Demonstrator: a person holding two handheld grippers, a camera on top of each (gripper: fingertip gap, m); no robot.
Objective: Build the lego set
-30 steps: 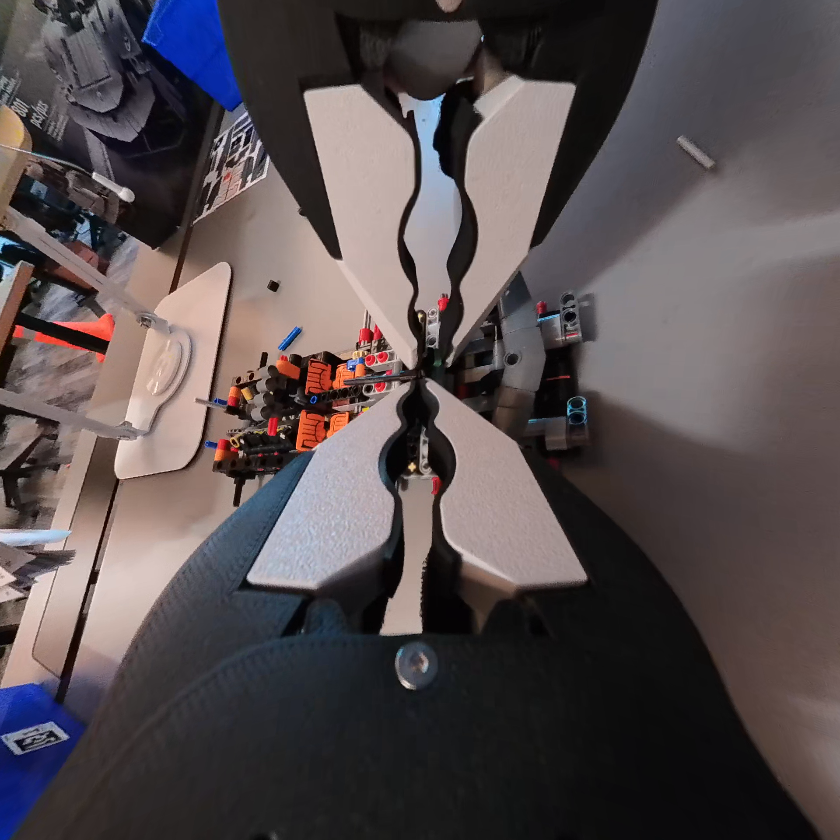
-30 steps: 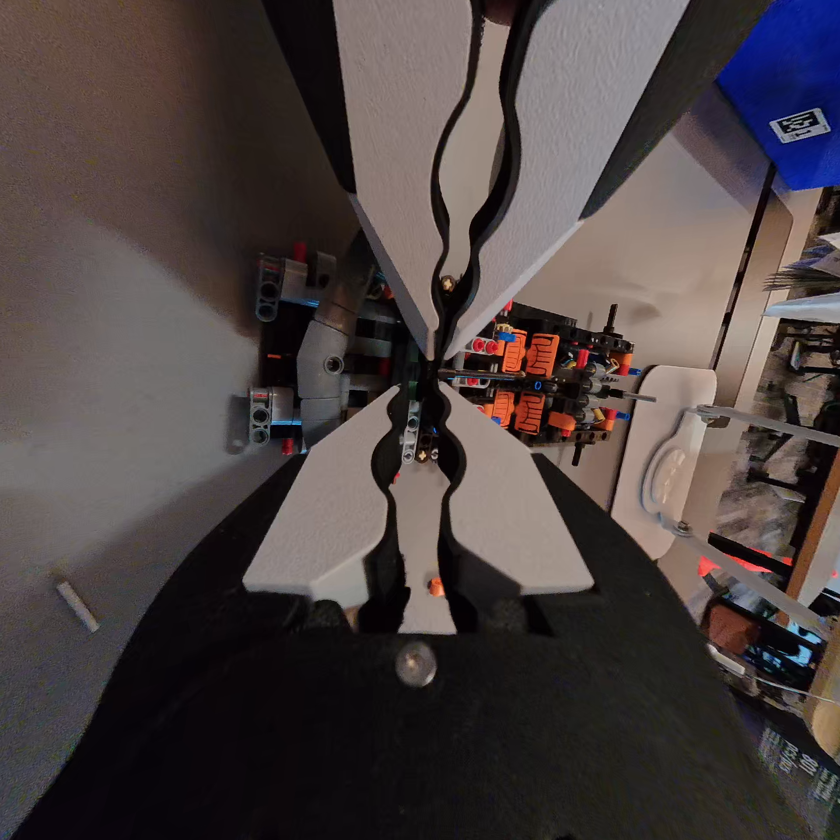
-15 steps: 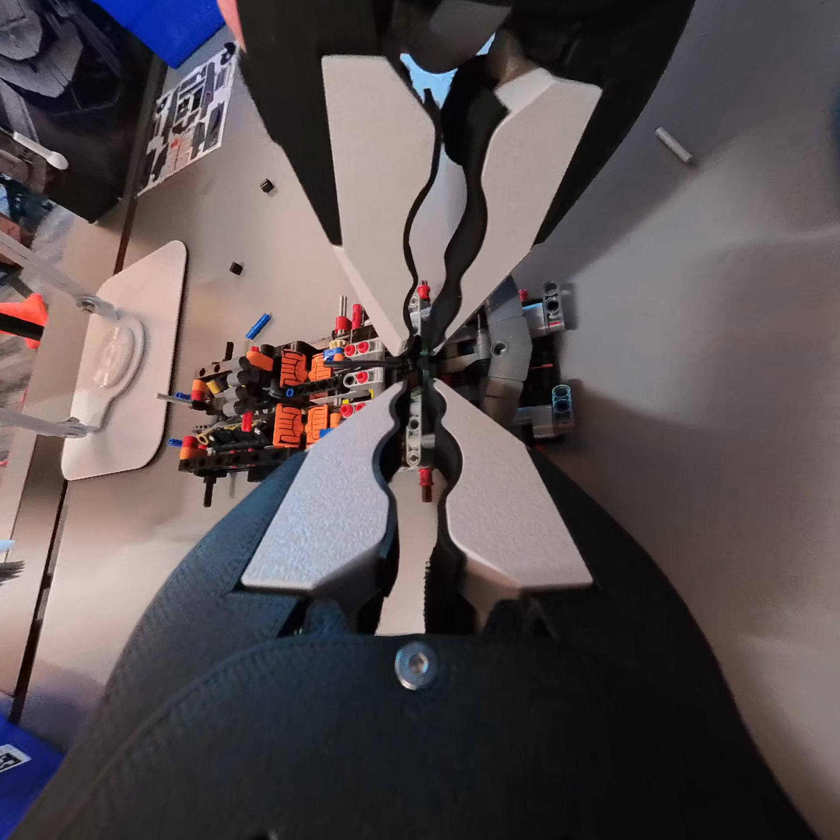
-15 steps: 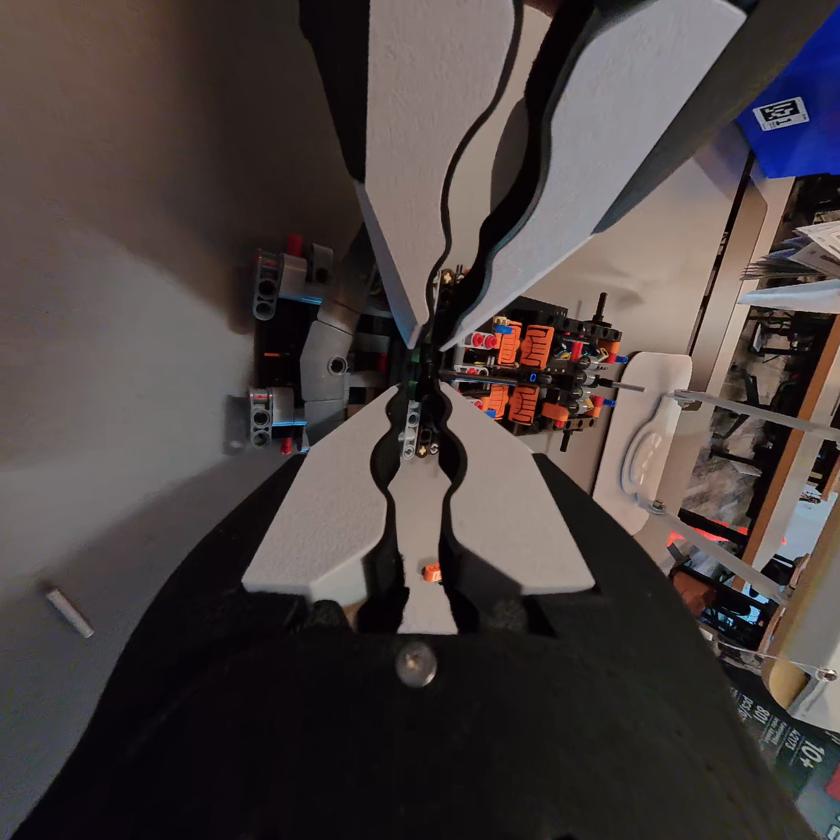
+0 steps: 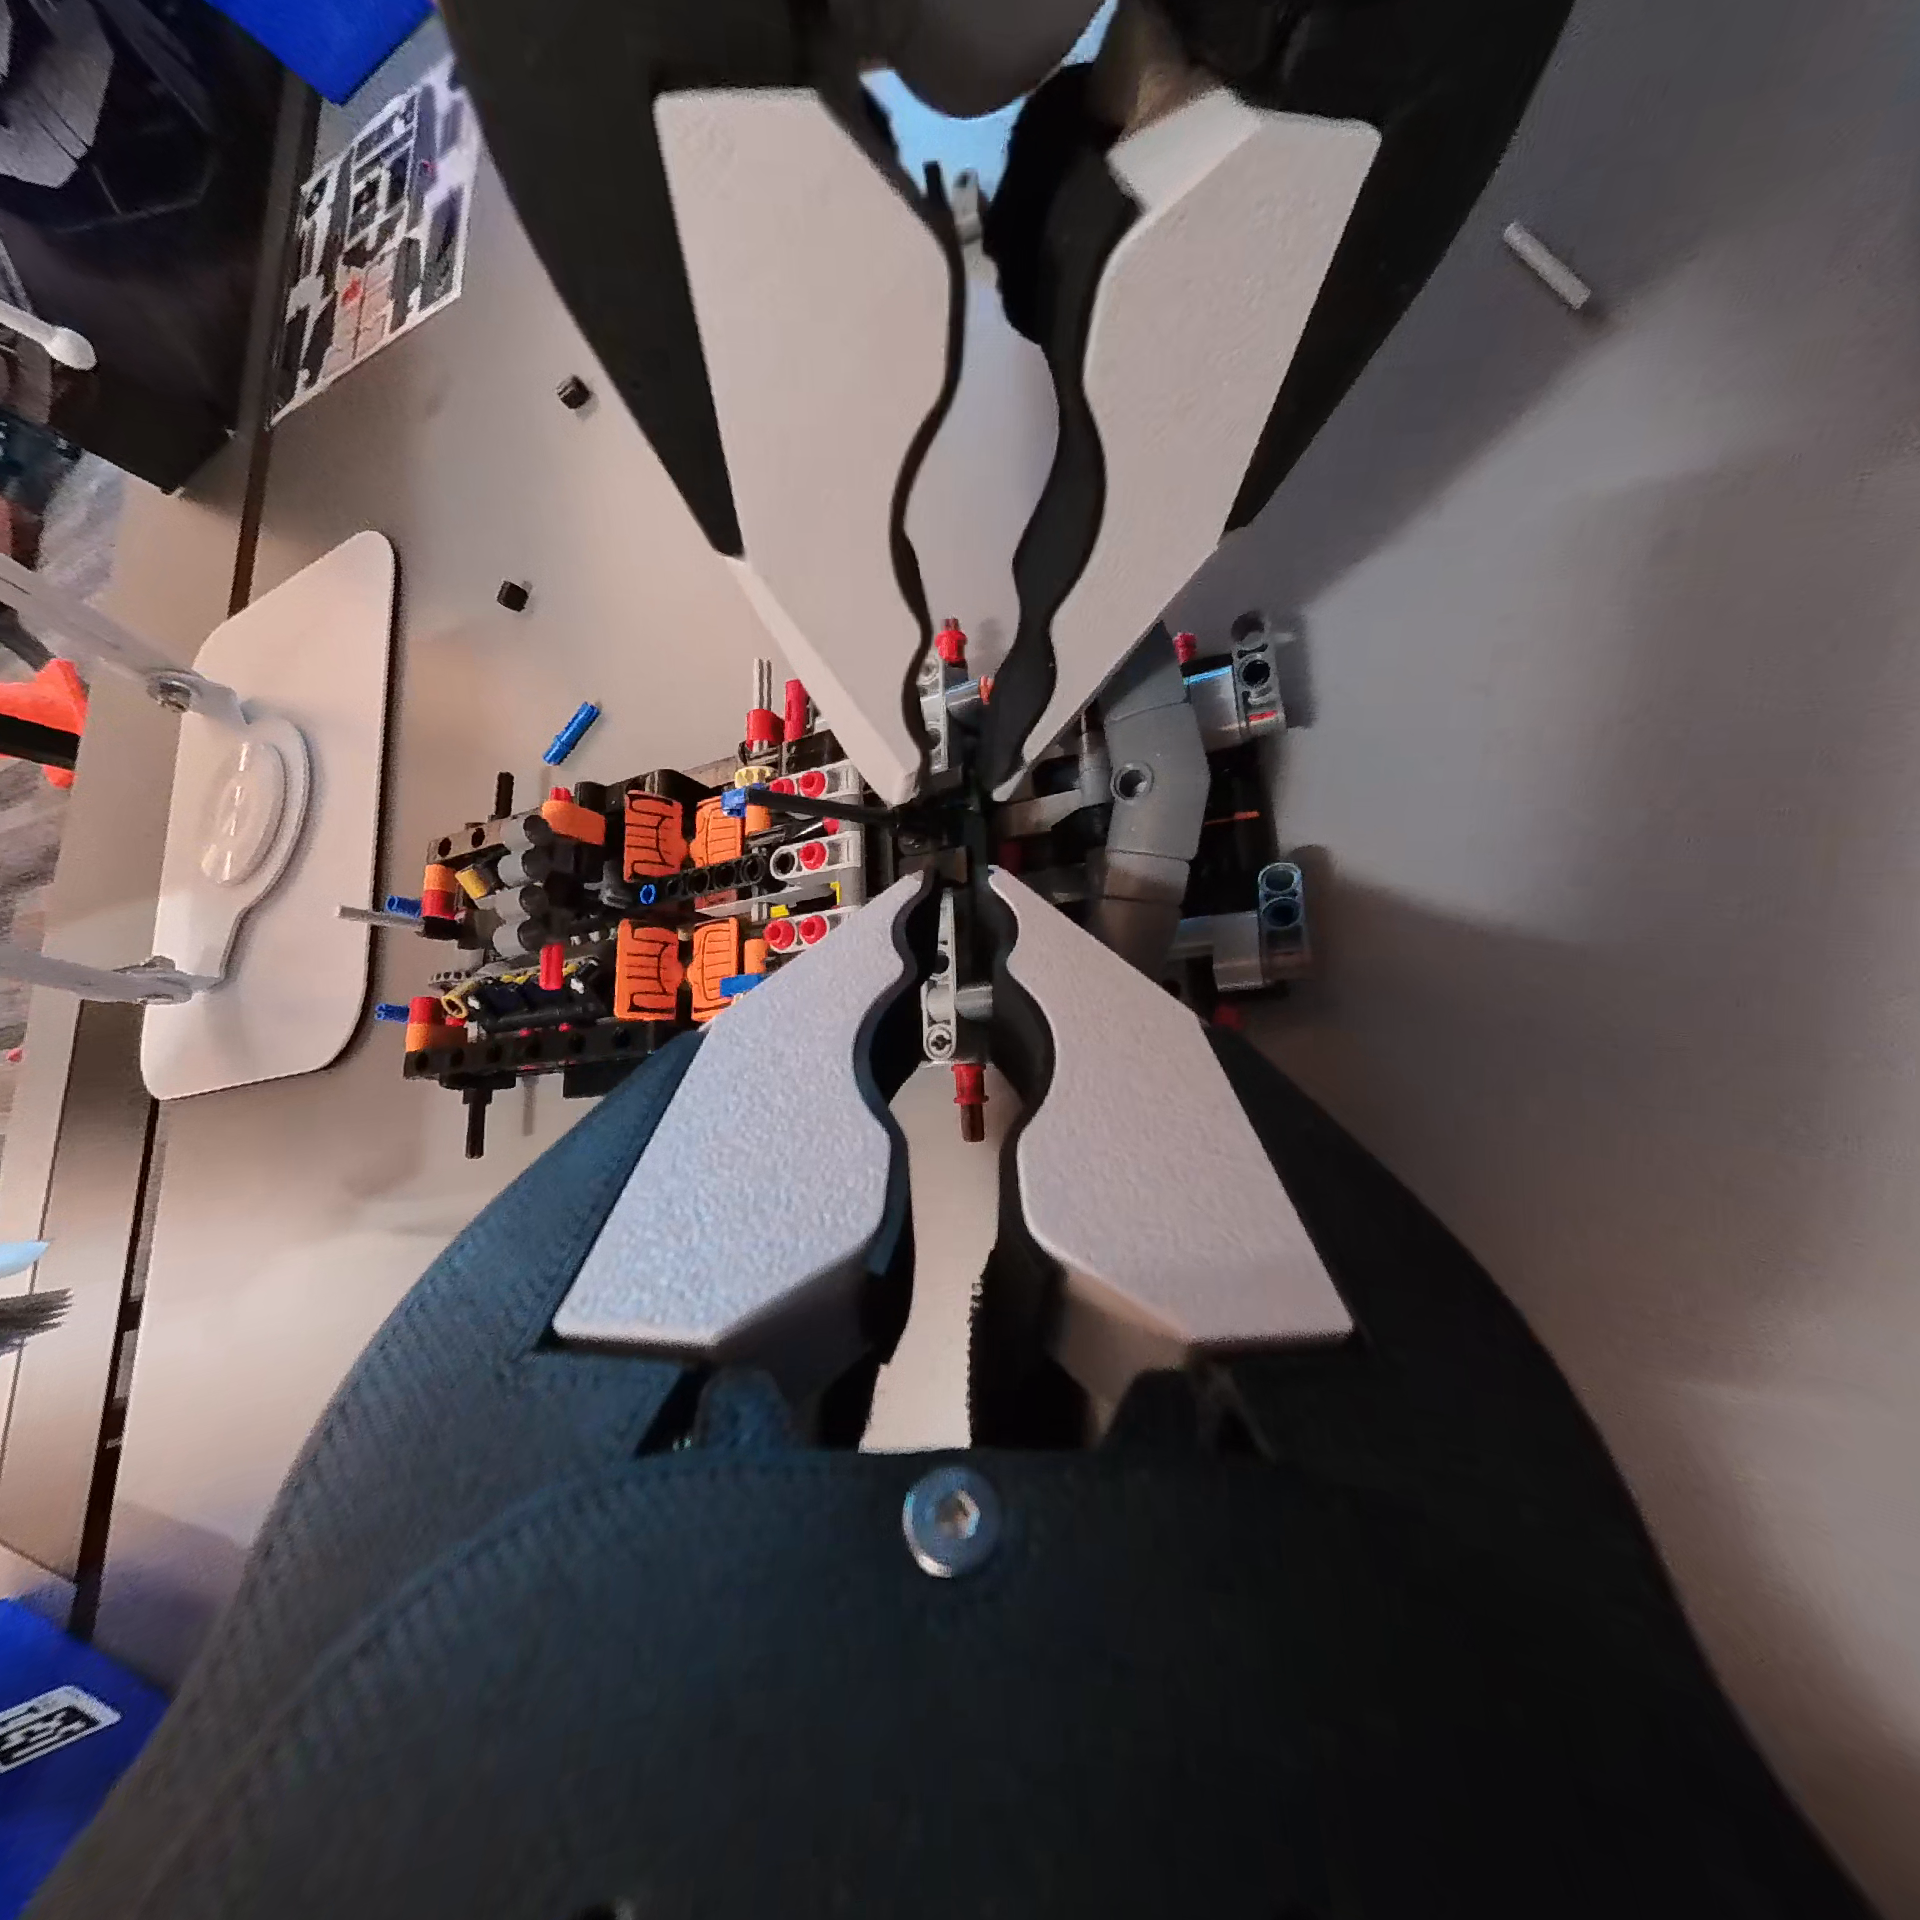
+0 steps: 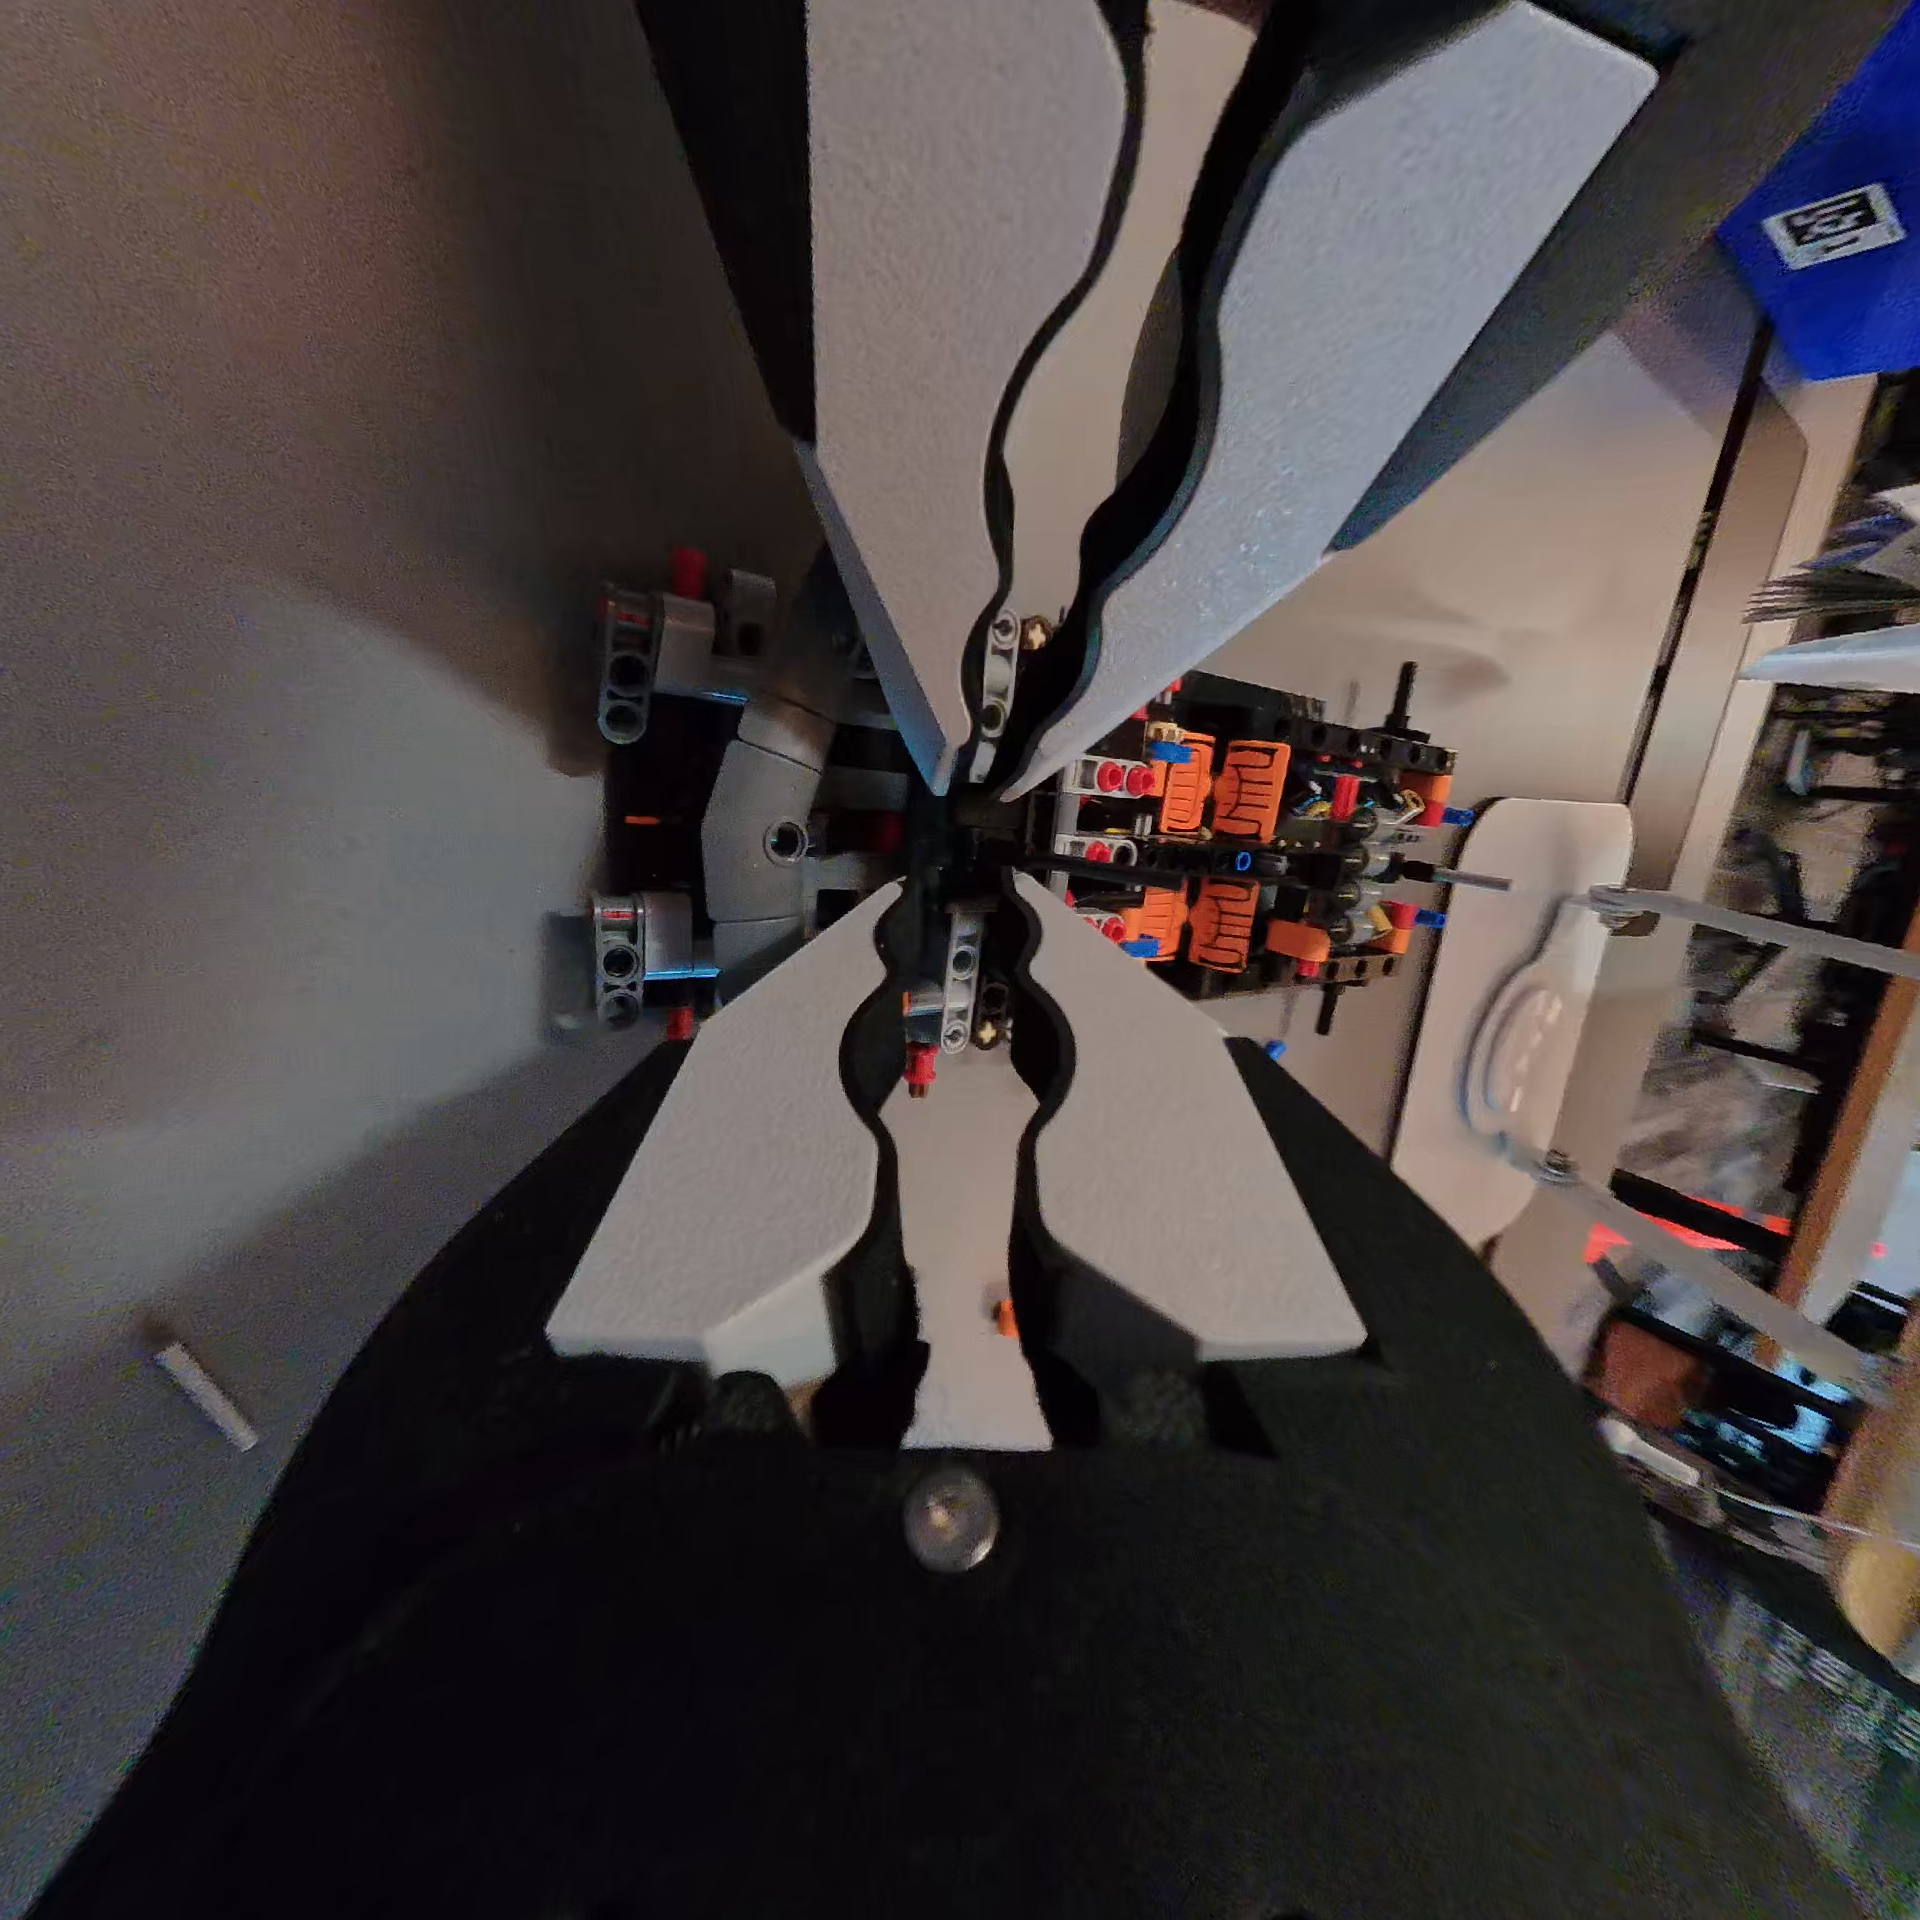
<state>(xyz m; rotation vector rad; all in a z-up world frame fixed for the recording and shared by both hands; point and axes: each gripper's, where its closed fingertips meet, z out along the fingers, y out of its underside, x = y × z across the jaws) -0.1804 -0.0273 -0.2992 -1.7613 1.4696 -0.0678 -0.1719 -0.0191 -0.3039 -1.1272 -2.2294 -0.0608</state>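
Grey beam (image 5: pixel 943 971) pinched between left gripper (image 5: pixel 951 883) jaws | right gripper (image 6: pixel 956 883) tip-to-tip

From my seat, both pairs of gripper fingers meet tip to tip over the middle of the lego model (image 5: pixel 727 894), so I cannot see what the tips pinch there. My right gripper (image 6: pixel 961 847) hides the model's centre too. The sticker sheet (image 5: pixel 379 223) is too small to make out. The shelves (image 6: pixel 1797 935) at the right edge are blurred and cut off.
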